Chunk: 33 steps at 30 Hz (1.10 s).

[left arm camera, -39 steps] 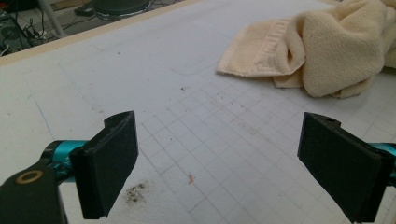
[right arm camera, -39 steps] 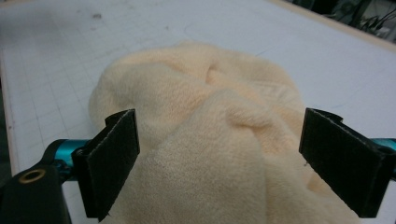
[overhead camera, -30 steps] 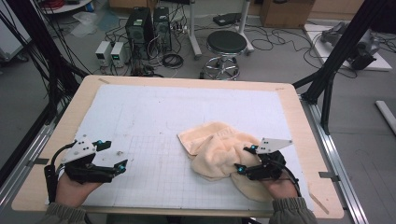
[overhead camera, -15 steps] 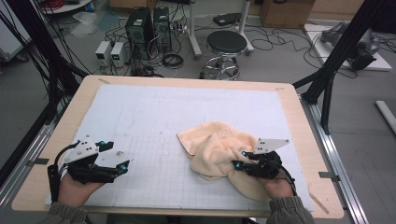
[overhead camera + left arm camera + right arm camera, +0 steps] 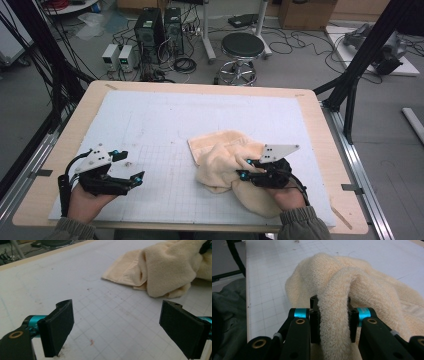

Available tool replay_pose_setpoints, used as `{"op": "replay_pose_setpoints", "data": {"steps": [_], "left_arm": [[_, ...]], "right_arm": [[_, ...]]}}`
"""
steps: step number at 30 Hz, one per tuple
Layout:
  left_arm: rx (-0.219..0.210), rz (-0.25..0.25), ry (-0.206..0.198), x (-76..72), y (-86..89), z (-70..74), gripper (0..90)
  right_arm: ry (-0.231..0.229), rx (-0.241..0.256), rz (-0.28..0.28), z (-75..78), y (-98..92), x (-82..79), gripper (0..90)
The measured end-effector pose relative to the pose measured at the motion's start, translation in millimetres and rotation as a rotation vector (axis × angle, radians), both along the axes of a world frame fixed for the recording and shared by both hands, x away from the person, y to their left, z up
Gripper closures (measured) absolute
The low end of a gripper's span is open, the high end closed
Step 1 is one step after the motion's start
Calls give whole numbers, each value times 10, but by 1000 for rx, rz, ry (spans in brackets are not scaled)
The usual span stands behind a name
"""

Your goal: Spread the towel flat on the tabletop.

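One towel (image 5: 227,160) lies crumpled on the mat (image 5: 200,120), right of centre. Right gripper (image 5: 246,169) pinches one towel fold. Left gripper (image 5: 131,169) rests spread apart, holding nothing, well apart.

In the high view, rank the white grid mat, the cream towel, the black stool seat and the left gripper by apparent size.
1. White grid mat, by far the largest.
2. Cream towel, bunched on the mat.
3. Left gripper and black stool seat: too close to rank, and the stool stands farther from the camera.
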State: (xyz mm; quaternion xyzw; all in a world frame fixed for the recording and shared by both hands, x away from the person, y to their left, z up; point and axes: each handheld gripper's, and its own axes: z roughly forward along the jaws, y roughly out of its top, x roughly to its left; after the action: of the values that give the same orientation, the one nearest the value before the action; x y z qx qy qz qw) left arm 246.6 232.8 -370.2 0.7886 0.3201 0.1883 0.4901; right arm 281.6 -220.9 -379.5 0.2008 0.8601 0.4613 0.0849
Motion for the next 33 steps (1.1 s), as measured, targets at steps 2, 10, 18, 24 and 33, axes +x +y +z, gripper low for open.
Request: {"op": "replay_pose_setpoints", "data": {"steps": [2, 10, 18, 24, 33], "left_arm": [[8, -23, -2, 15, -96, -5, 129], [43, -134, 6, 112, -516, -68, 142], [55, -238, 32, 281, -967, -147, 158], [51, -286, 46, 375, -1193, -192, 182], [52, -323, 73, 477, -1551, -338, 204]], "right_arm": [[1, 6, 6, -15, 26, -14, 730], [17, 25, 4, -110, 15, -20, 727], [11, 21, -3, -135, -17, -17, 720], [12, 23, -1, -146, -20, -6, 710], [10, 22, -8, -152, -24, 7, 694]]}}
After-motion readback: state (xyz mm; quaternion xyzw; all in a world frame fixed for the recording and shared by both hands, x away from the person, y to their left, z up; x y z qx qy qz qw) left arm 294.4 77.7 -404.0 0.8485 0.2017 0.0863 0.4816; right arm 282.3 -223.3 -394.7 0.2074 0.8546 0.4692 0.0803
